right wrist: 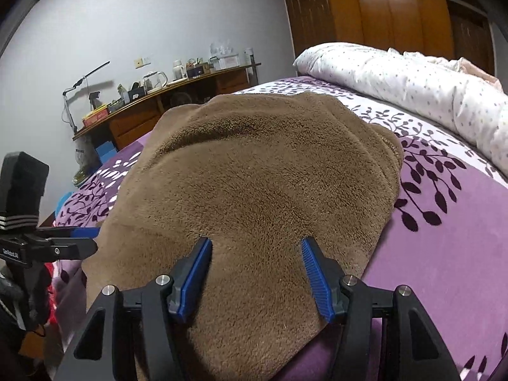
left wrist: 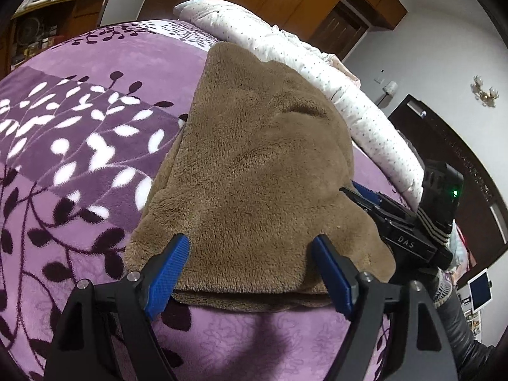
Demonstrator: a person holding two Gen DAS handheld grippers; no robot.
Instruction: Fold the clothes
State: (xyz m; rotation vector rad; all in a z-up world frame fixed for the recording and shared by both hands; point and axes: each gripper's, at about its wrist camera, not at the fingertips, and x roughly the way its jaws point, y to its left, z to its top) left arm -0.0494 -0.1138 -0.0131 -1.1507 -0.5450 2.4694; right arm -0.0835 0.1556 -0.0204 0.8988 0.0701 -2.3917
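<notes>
A brown fleece garment (left wrist: 254, 165) lies folded in layers on a purple leaf-patterned bedspread (left wrist: 79, 133). My left gripper (left wrist: 252, 244) is open above the garment's near edge, its blue pads wide apart with nothing between them. In the right wrist view the same garment (right wrist: 254, 174) fills the middle, and my right gripper (right wrist: 257, 244) is open over its near part, holding nothing. The right gripper (left wrist: 358, 195) also shows at the garment's right edge in the left wrist view. The left gripper (right wrist: 79, 238) shows at the garment's left edge in the right wrist view.
A rolled white dotted quilt (left wrist: 317, 63) lies along the far side of the bed (right wrist: 444, 206). A wooden desk (right wrist: 165, 101) with a lamp, kettle and small items stands by the wall. Wooden wardrobes (right wrist: 381, 9) stand behind. A person's dark sleeve (left wrist: 457, 317) is at lower right.
</notes>
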